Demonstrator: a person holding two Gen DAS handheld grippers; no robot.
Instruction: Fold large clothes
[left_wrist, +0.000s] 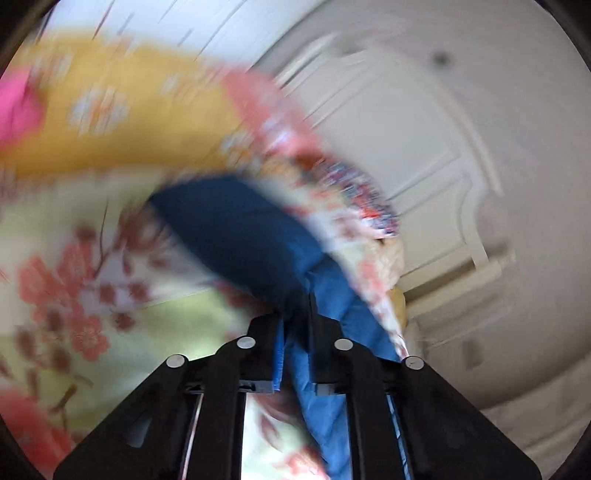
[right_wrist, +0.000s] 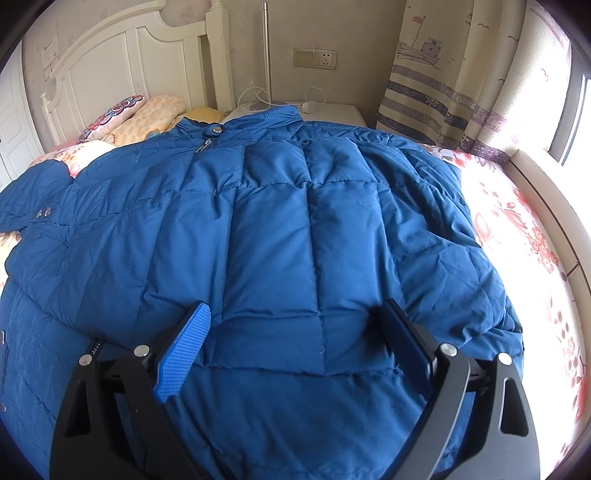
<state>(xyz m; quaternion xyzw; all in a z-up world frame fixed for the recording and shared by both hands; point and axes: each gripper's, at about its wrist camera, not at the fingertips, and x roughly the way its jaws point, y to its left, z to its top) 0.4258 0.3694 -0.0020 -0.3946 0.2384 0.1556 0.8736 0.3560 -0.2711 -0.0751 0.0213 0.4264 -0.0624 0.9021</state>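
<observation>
A large blue quilted down jacket (right_wrist: 288, 221) lies spread front-up on the bed, collar and zip at the far end. My right gripper (right_wrist: 295, 317) is open and empty, its jaws wide apart just above the jacket's lower part. My left gripper (left_wrist: 295, 314) is shut on a fold of the blue jacket (left_wrist: 240, 229), which rises from between the fingers. The left wrist view is heavily blurred by motion.
The bed has a floral sheet (right_wrist: 517, 229) and pillows (right_wrist: 147, 114) by a white headboard (right_wrist: 122, 62). A white nightstand (right_wrist: 332, 114) with cables stands beyond the collar. A curtain (right_wrist: 450, 81) and window ledge (right_wrist: 546, 199) are on the right. A white door (left_wrist: 406, 147) shows in the left wrist view.
</observation>
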